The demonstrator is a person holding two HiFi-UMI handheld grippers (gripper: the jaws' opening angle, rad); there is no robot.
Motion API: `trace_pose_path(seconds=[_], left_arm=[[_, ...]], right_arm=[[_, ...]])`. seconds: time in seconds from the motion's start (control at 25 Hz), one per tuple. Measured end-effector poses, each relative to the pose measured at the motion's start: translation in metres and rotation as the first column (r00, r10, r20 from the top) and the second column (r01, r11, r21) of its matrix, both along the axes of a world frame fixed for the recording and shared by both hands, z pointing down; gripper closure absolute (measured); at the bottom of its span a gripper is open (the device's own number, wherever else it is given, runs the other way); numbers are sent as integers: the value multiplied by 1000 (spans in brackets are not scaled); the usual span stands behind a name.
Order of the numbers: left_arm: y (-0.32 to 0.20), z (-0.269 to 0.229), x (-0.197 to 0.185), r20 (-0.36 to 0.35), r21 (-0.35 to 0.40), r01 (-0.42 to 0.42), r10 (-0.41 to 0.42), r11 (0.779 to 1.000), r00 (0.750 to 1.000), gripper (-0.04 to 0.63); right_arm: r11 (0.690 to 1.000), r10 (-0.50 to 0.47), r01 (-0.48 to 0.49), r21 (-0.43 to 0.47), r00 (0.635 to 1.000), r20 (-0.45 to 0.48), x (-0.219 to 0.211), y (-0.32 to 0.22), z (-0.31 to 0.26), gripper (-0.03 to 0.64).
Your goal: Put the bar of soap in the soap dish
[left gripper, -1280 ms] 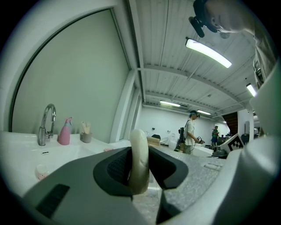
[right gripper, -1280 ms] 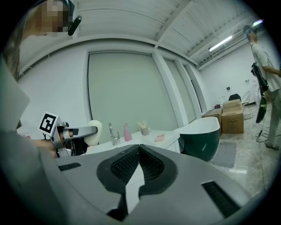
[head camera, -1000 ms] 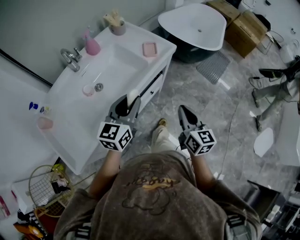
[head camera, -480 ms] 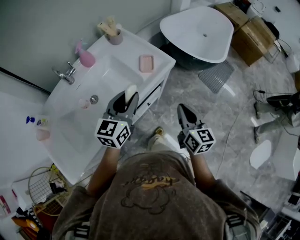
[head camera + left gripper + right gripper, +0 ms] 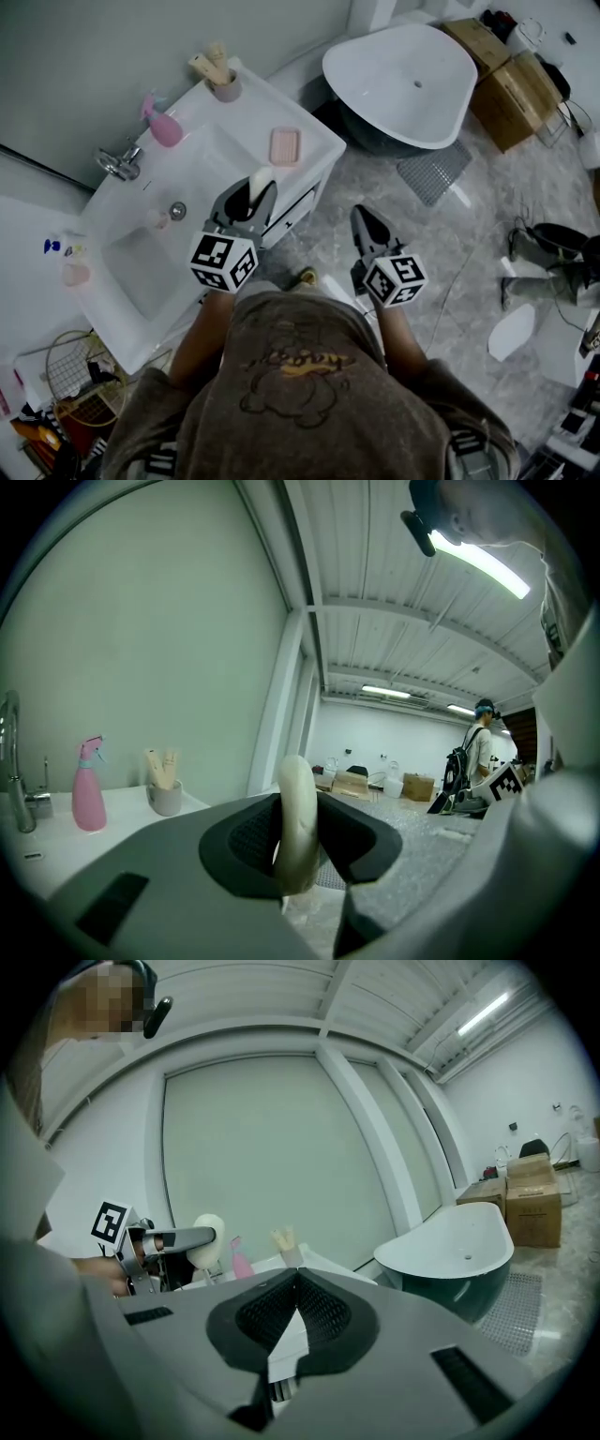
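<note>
A cream bar of soap (image 5: 261,180) stands on edge between the jaws of my left gripper (image 5: 255,193), which is shut on it above the front edge of the white vanity (image 5: 202,141). In the left gripper view the soap (image 5: 296,817) fills the gap between the pads. The pink soap dish (image 5: 284,146) sits empty on the vanity's right end, a short way beyond the soap. My right gripper (image 5: 365,219) hangs over the floor to the right, jaws shut and empty (image 5: 295,1283); its view shows the soap (image 5: 207,1238) off to the left.
On the vanity are a sink basin (image 5: 141,258), faucet (image 5: 117,161), pink spray bottle (image 5: 162,127) and a cup of brushes (image 5: 222,84). A white bathtub (image 5: 403,80) stands beyond, with cardboard boxes (image 5: 511,70) and a drain mat (image 5: 433,172) on the marble floor.
Both grippers have travelled forward along the vanity; the left one, still holding the soap, is now much nearer the pink soap dish. Neither gripper's jaws changed.
</note>
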State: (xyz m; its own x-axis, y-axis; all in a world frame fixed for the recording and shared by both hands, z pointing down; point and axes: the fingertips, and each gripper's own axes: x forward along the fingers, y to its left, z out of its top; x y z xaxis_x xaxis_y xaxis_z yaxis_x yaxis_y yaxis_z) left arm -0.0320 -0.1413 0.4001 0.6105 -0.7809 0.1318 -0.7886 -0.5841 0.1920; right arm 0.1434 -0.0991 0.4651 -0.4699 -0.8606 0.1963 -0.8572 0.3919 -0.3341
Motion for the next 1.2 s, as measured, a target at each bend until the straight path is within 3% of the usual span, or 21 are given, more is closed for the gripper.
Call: trace_pose_path(seconds=[0.72,1.2], left_arm=[[-95,20,4,39,-36,-54,55,998,998,486],[-165,80,27,110,-123,-99,113,987,987,486]], right_arm=[[997,73,-74,21,997,22,8,-67,-3,618],[992,128,-128,2,992,13,25,-92,7,618]])
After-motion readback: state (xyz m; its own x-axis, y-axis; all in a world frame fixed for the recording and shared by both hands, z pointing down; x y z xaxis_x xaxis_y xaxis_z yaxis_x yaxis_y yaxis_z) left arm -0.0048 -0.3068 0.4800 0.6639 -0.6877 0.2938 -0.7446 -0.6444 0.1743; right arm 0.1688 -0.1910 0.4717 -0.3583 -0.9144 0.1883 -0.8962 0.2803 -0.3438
